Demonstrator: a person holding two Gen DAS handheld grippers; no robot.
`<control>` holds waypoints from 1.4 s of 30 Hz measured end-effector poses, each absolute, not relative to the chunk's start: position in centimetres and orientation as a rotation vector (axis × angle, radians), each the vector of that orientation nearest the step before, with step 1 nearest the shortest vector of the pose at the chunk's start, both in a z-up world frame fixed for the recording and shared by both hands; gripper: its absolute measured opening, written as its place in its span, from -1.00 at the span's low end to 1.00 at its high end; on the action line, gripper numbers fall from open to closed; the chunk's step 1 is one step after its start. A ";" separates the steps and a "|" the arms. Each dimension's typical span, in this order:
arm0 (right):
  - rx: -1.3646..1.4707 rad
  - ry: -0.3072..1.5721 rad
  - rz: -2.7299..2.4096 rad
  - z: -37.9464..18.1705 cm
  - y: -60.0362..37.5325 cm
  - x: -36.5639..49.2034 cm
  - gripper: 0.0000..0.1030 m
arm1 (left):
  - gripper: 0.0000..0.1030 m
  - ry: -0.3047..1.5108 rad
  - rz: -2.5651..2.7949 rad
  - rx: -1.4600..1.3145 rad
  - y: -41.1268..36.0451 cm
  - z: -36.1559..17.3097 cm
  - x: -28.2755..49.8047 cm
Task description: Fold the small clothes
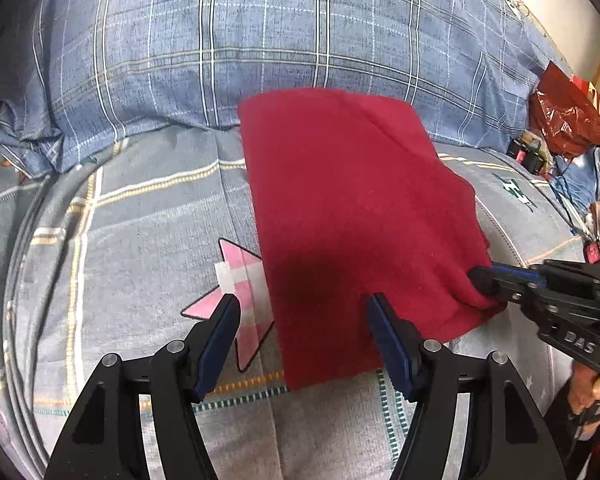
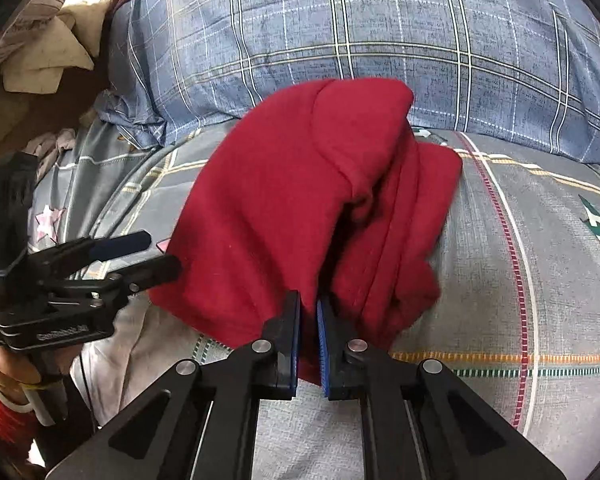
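Red cloth: the red cloth (image 1: 364,216) lies on the bed (image 1: 140,232), partly folded, with its far end up against the big blue checked pillow (image 1: 260,40).
Right hand-held gripper: the right hand-held gripper (image 2: 309,312) is clenched on the near right corner of the cloth, with red cloth pinched between its blue pads (image 2: 324,344).
Left hand-held gripper: the left hand-held gripper (image 1: 302,320) is released, its jaws wide apart, and it hangs over the near left edge of the cloth.
Step now: I think the right side is being lifted to fold it over.
How to do it well: keep the corner pinched tight, carry it low and slow across, and let the left one press the cloth flat so it does not slide. Line up the edges before letting go.
Bags and boxes: a red shiny bag (image 1: 568,116) sits far off at the bed's side. I cannot tell what is in it.
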State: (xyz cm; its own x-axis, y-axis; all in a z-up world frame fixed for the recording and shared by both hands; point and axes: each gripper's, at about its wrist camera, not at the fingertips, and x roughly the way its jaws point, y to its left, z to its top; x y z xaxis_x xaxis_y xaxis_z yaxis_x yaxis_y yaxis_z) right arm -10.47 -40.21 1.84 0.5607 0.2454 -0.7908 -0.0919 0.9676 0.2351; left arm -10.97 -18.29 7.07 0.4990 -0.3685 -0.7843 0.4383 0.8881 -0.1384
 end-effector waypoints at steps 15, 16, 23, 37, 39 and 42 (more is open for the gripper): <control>0.349 0.793 0.070 4.6 -42.9 -9.6 0.66 | 0.35 0.915 -0.492 0.032 -19.0 7.4 -7.7; 0.362 0.803 0.053 4.2 -43.1 -8.9 0.69 | 0.37 0.921 -0.503 0.013 -19.0 7.3 -7.3; 0.482 0.881 -0.009 0.1 -46.1 -5.6 1.00 | 0.49 1.006 -0.624 -0.156 -18.2 4.7 -2.9; 0.278 0.827 0.114 2.8 -41.2 -5.2 -0.10 | -0.05 0.942 -0.649 -0.147 -16.8 6.5 -3.3; 0.287 0.819 0.141 3.9 -40.5 -5.6 -0.12 | -0.05 0.920 -0.638 -0.135 -15.5 7.6 -4.3; 0.299 0.795 0.184 5.4 -38.6 -6.4 -0.12 | -0.05 0.896 -0.612 -0.117 -13.4 8.8 -5.8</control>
